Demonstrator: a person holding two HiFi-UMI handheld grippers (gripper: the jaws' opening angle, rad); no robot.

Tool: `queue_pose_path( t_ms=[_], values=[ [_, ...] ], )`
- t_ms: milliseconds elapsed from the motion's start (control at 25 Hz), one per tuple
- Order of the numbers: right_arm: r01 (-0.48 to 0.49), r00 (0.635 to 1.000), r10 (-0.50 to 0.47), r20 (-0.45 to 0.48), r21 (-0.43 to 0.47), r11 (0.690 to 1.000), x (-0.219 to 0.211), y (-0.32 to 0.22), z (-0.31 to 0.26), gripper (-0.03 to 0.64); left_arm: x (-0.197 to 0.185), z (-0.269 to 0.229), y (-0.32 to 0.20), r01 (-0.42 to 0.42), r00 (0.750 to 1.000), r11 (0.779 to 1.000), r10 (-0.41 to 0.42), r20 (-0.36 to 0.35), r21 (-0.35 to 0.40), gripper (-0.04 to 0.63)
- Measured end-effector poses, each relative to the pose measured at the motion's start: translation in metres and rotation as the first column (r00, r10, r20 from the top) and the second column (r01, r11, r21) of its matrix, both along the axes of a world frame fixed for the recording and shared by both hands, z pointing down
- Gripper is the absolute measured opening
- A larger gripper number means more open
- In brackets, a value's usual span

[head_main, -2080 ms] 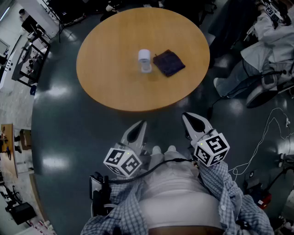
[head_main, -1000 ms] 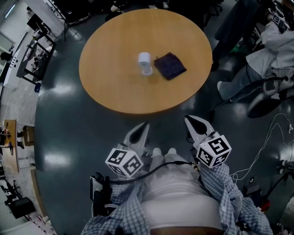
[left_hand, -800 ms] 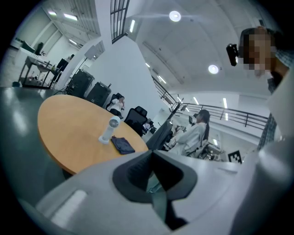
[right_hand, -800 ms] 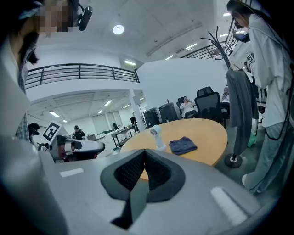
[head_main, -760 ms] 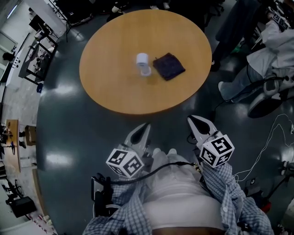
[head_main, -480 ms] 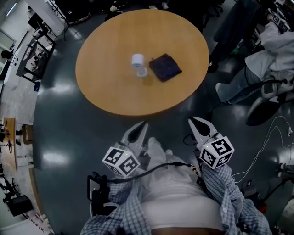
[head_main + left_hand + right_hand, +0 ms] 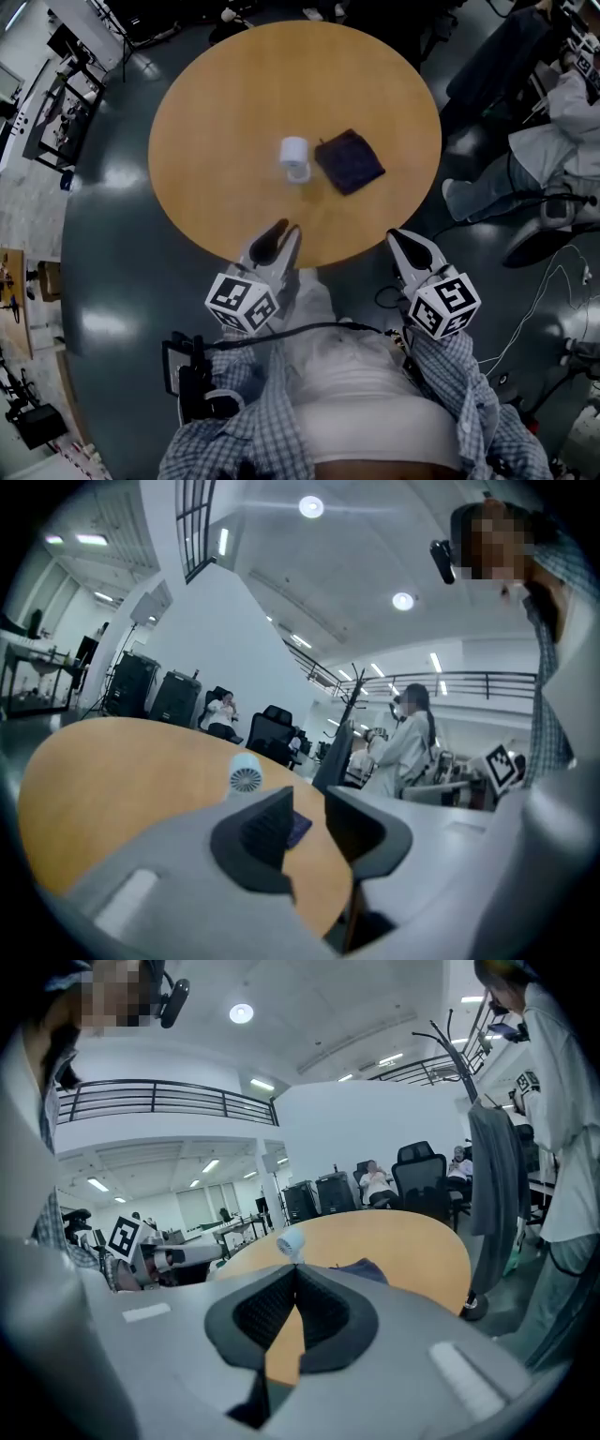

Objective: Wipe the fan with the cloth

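The fan (image 7: 294,157) stands upright near the middle of the round table (image 7: 216,103). The dark cloth (image 7: 349,161) lies flat just beside it, on its right. Both are ahead of the grippers and well apart from them. The left gripper (image 7: 279,234) is over the near table edge. Its jaws have just been opening, stand partly apart and hold nothing. The right gripper (image 7: 405,240), closed and empty, is just outside the edge. I judge the cloth about equally far from both. In both gripper views the jaws cover most of the cloth.
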State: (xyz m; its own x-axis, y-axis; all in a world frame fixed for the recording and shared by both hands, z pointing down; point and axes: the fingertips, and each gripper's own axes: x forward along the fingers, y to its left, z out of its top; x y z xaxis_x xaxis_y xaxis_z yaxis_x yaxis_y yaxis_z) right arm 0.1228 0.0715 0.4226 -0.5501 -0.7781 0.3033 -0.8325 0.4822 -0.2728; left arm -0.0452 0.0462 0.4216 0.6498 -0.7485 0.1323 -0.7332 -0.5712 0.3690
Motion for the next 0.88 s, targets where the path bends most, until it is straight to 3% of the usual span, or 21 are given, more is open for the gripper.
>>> queue_pose_path(
  t_ms=[160,320,520,640,880],
  values=[
    [-0.018,0.999,0.018,-0.028,-0.008,1.0,-0.016,-0.037,-0.005,0.003,-0.007,0.021,-0.037,-0.109,0.984,0.994,0.106,0.145,0.012,0.132],
    [-0.055,0.997,0.053,-0.06,-0.031,0.998,-0.029,-0.07,-0.002,0.003,-0.013,0.05,-0.072,-0.209,0.94,0.978,0.206,0.272,-0.019,0.164],
    [-0.084,0.993,0.077,-0.087,-0.081,0.993,-0.027,-0.091,0.007,0.003,-0.009,0.099,-0.102,-0.26,0.887,0.962,0.272,0.373,-0.085,0.203],
    [-0.082,0.992,0.07,-0.102,-0.121,0.989,-0.027,-0.096,0.02,0.003,-0.007,0.127,-0.116,-0.271,0.864,0.956,0.292,0.41,-0.111,0.224],
    [-0.065,0.992,0.044,-0.122,-0.182,0.981,-0.022,-0.112,0.036,0.003,0.006,0.147,-0.141,-0.283,0.857,0.95,0.312,0.409,-0.13,0.238]
  ],
)
